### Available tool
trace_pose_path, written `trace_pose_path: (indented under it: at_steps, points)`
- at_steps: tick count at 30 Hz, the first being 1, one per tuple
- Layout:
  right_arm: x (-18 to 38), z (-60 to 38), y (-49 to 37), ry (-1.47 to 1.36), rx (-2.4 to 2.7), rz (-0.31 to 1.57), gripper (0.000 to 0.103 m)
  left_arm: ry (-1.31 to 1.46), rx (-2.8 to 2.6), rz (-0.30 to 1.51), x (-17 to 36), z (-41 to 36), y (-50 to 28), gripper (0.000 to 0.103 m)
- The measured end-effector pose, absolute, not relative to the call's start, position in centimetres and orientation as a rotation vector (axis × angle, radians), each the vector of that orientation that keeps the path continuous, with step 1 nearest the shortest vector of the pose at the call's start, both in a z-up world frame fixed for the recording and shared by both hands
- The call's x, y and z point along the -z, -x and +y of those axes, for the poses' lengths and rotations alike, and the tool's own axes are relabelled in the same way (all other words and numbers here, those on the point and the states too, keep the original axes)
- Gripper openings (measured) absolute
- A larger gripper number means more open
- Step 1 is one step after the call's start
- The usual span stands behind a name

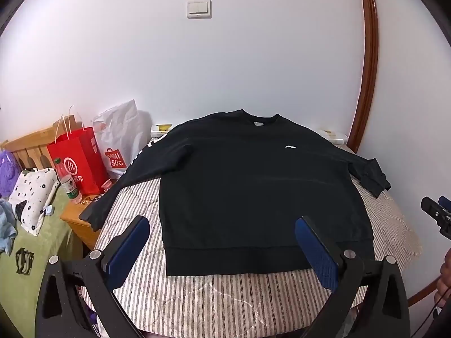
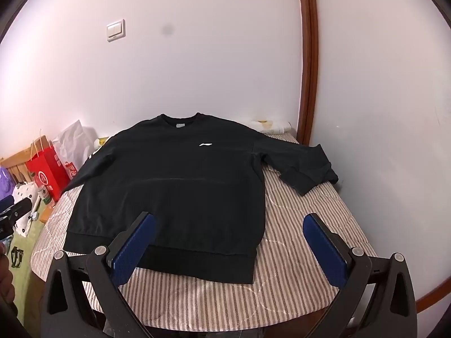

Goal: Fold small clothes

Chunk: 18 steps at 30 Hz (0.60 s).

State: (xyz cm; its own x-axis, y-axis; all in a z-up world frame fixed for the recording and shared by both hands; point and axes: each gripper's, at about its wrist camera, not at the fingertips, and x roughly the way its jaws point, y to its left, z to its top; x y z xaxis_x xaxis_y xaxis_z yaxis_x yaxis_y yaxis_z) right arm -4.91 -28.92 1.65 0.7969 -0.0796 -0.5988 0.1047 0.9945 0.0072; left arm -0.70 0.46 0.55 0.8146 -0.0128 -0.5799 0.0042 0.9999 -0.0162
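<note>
A black sweatshirt (image 1: 253, 191) with a small white chest logo lies flat, front up, on a striped cloth-covered table (image 1: 214, 301). Its left sleeve (image 1: 124, 186) hangs over the table's left edge; its right sleeve (image 1: 369, 174) is bent back near the right edge. My left gripper (image 1: 222, 242) is open and empty, held above the hem. In the right wrist view the sweatshirt (image 2: 174, 191) lies ahead and left; my right gripper (image 2: 229, 239) is open and empty over the hem's right corner. Each gripper shows at the other view's edge.
A red paper bag (image 1: 79, 160), a white shopping bag (image 1: 121, 140) and a plastic bottle (image 1: 69, 183) stand on a wooden stand at the left. A bed with green cover (image 1: 31, 253) holds a spotted pillow. A white wall and brown door frame (image 2: 307, 56) stand behind.
</note>
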Motion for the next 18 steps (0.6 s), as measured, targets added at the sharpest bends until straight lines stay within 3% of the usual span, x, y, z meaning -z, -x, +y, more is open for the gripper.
trace_pose_path:
  at_steps: [18]
  points:
    - [-1.69, -28.72, 5.1, -0.046, 0.088, 0.633, 0.103, 0.016, 0.004, 0.617, -0.35, 0.74, 1.25, 0.103]
